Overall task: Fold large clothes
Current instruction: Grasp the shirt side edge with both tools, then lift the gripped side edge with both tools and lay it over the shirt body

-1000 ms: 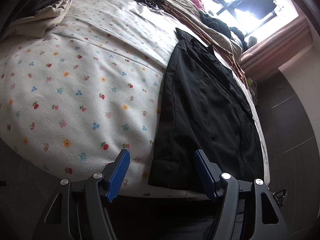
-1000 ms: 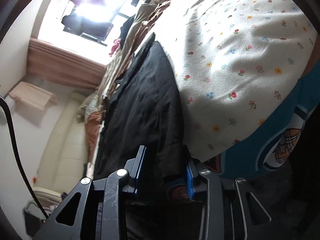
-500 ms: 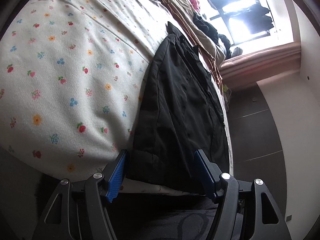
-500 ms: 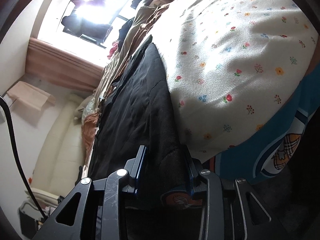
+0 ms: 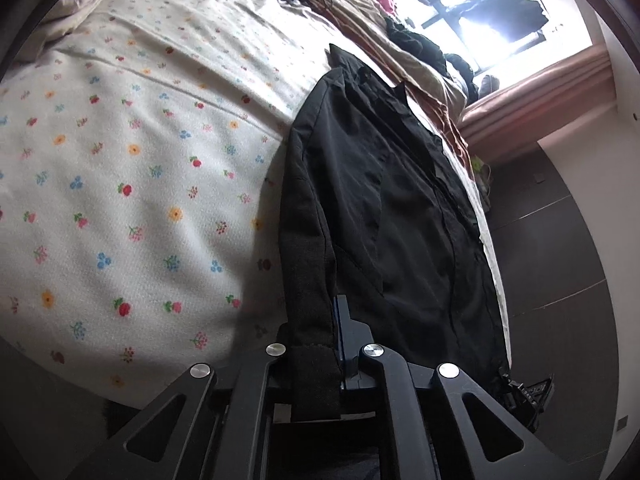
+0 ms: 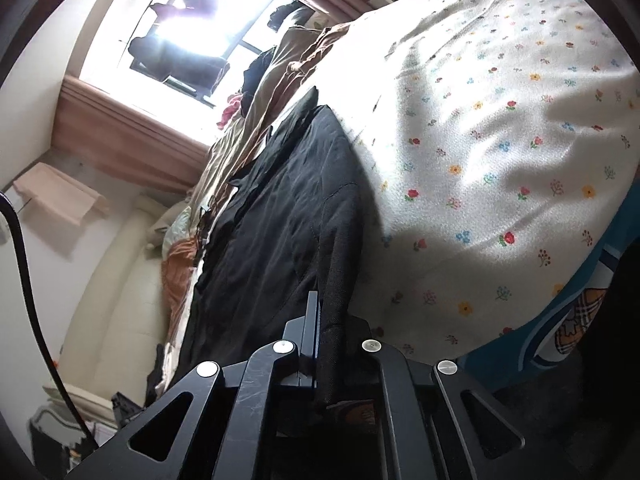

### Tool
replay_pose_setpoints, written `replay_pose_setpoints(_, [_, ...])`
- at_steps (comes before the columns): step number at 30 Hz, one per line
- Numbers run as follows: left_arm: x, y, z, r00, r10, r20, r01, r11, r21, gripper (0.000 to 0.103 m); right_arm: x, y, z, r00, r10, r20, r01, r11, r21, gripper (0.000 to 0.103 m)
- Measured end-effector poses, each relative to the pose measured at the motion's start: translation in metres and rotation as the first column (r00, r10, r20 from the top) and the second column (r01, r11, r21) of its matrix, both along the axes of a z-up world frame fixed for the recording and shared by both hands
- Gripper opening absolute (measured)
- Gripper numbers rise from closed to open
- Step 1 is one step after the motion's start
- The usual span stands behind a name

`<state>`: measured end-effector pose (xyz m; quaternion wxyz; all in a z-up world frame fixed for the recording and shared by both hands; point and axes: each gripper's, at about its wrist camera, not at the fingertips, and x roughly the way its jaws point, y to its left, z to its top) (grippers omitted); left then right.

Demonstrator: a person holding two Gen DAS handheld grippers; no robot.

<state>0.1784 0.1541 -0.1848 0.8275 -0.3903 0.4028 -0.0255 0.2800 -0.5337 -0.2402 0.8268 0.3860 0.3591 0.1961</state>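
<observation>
A large black garment [image 5: 384, 216] lies lengthwise on a bed with a white flowered sheet [image 5: 132, 184], its collar end toward the window. My left gripper [image 5: 316, 320] is shut on the garment's near hem, with black cloth pinched between the blue pads. In the right wrist view the same black garment [image 6: 280, 216] runs away from me, and my right gripper [image 6: 332, 312] is shut on another part of its near hem. The flowered sheet [image 6: 480, 140] fills the right of that view.
Brown and beige bedding [image 5: 384, 36] with loose dark clothes lies beyond the garment, by a bright window [image 5: 492, 12]. Dark floor [image 5: 560, 280] is past the bed edge. A cream sofa [image 6: 116, 280] stands left of the bed. A black cable [image 6: 24, 264] hangs at far left.
My left gripper moved onto the garment's hem and closed on it from wide open. My right gripper closed tighter on the hem it straddled.
</observation>
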Motion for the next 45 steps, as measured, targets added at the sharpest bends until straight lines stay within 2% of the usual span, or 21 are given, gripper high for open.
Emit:
replay_pose_setpoints(7, [-0.022, 0.018, 0.042, 0.994, 0.044, 0.099, -0.041, 0.999, -0.03, 0.003, -0.022, 0.005, 0.058, 0.995, 0.005, 0.102, -0.008, 1.0, 0.03, 0.005])
replay_pose_setpoints(12, [-0.05, 0.024, 0.083, 0.984, 0.093, 0.154, -0.094, 0.996, 0.002, 0.003, -0.045, 0.012, 0.105, 0.98, 0.032, 0.195, -0.038, 0.999, 0.028, 0.005])
replay_pose_setpoints(17, [-0.081, 0.013, 0.124, 0.972, 0.088, 0.217, -0.105, 0.992, 0.065, 0.003, -0.074, 0.019, 0.142, 0.963, 0.054, 0.263, -0.061, 0.998, 0.018, 0.005])
replay_pose_setpoints(21, [-0.106, 0.004, 0.152, 0.966, 0.118, 0.23, -0.152, 0.98, 0.133, 0.003, -0.094, 0.023, 0.159, 0.953, 0.069, 0.296, -0.076, 0.997, 0.011, 0.005])
replay_pose_setpoints(23, [-0.119, 0.001, 0.165, 0.958, 0.134, 0.253, -0.17, 0.977, 0.13, 0.003, -0.105, 0.024, 0.168, 0.948, 0.076, 0.308, -0.082, 0.997, 0.007, 0.005])
replay_pose_setpoints(28, [-0.147, -0.001, 0.191, 0.938, 0.154, 0.31, -0.209, 0.966, 0.154, 0.003, -0.125, 0.016, 0.186, 0.939, 0.08, 0.335, -0.107, 0.992, 0.066, 0.005])
replay_pose_setpoints(38, [-0.195, -0.002, 0.232, 0.885, 0.18, 0.429, -0.252, 0.961, 0.116, 0.003, -0.15, 0.017, 0.224, 0.908, 0.108, 0.404, -0.158, 0.983, 0.092, 0.005])
replay_pose_setpoints(45, [-0.191, 0.006, 0.261, 0.849, 0.178, 0.498, -0.261, 0.96, 0.102, 0.003, -0.146, 0.029, 0.256, 0.882, 0.111, 0.458, -0.166, 0.983, 0.083, 0.005])
